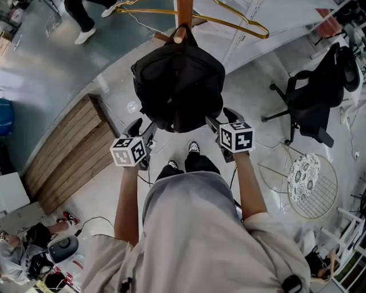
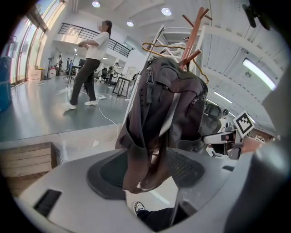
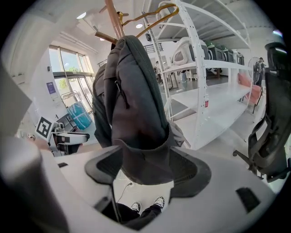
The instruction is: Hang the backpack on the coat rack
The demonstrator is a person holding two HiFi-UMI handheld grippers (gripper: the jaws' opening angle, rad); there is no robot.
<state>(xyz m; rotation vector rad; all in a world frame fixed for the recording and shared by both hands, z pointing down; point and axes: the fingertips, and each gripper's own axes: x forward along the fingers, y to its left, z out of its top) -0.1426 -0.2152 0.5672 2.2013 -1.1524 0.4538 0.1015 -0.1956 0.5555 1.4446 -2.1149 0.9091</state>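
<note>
Backpack [image 1: 178, 86] is top centre in the head view, its top loop over a peg of the rack [image 1: 184, 14] and its body hanging below. Left tongs [image 2: 145, 170] are clamped on the backpack's lower left corner, fabric bunched between the pads. Right tongs [image 3: 148, 170] grip the lower right corner, cloth filling the gap. Gold hangers [image 1: 240, 22] sit on the rack at the top edge. Chair [image 1: 311, 97] at right, wood pallet [image 1: 68, 149] at left.
</note>
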